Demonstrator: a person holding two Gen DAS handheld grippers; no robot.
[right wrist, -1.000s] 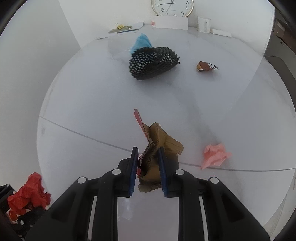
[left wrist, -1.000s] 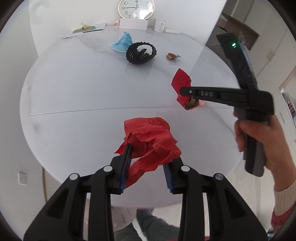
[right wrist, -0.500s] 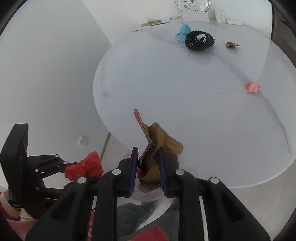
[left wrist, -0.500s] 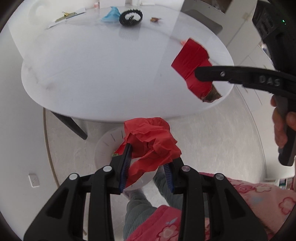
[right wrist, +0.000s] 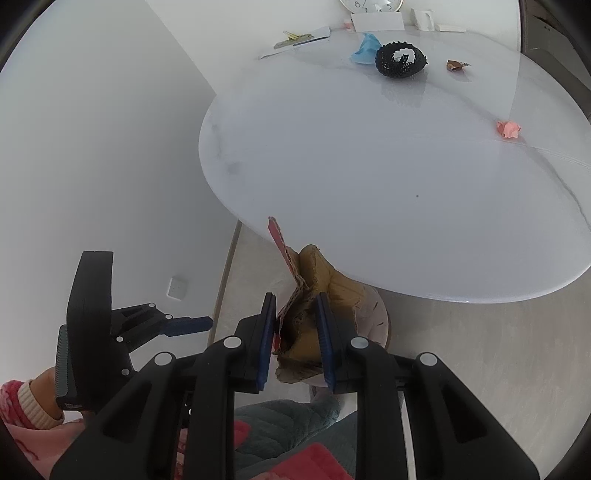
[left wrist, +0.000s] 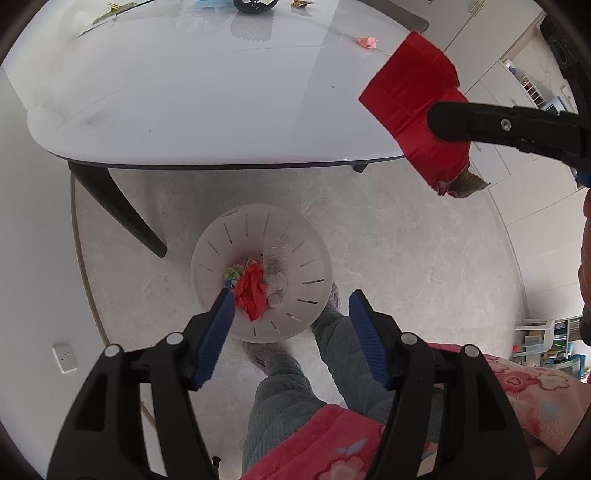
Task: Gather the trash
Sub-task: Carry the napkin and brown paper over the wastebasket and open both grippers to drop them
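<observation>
My left gripper [left wrist: 291, 306] is open and empty above a white slotted trash bin [left wrist: 314, 258] on the floor. A crumpled red paper [left wrist: 253, 293] lies inside the bin with other scraps. My right gripper [right wrist: 295, 325] is shut on a torn piece of red and brown cardboard [right wrist: 314, 295], held off the table's near edge; it shows at the upper right of the left wrist view [left wrist: 417, 107]. On the white table [right wrist: 369, 166] lie a pink paper ball [right wrist: 509, 129], a black foam net [right wrist: 400, 62], a blue mask [right wrist: 365, 48] and a brown wrapper [right wrist: 456, 65].
A dark table leg [left wrist: 118, 210] stands left of the bin. My knees in green trousers [left wrist: 288, 384] are below the bin. A clock [right wrist: 371, 4], papers with a clip [right wrist: 295, 37] and a cup [right wrist: 423, 16] sit at the table's far edge.
My left gripper moved off the table to over the bin, opened, and the red paper dropped into the bin. My right gripper pulled back with the cardboard still held.
</observation>
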